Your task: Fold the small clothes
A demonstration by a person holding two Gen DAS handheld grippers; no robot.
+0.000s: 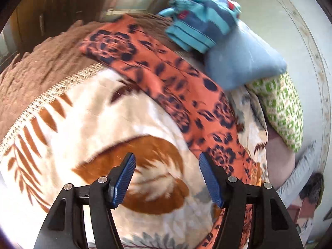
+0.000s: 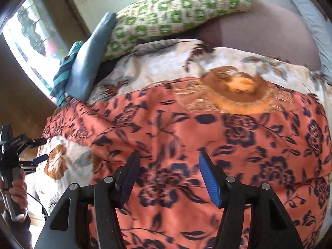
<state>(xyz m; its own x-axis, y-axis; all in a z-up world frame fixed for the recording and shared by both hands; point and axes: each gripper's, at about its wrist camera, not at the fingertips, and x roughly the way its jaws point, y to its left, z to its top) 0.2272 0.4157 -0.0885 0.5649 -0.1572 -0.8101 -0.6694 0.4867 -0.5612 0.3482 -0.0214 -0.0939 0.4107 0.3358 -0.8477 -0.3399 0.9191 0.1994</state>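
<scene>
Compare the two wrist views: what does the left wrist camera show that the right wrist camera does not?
Only the left wrist view shows the brown textured cover at the bed's far edge.

Only the right wrist view shows the left hand-held gripper from outside, gripped by a hand, and a bright window.

Both show the orange floral garment, cream leaf-print blanket, blue pillow, green-patterned pillow and striped blue clothes.
</scene>
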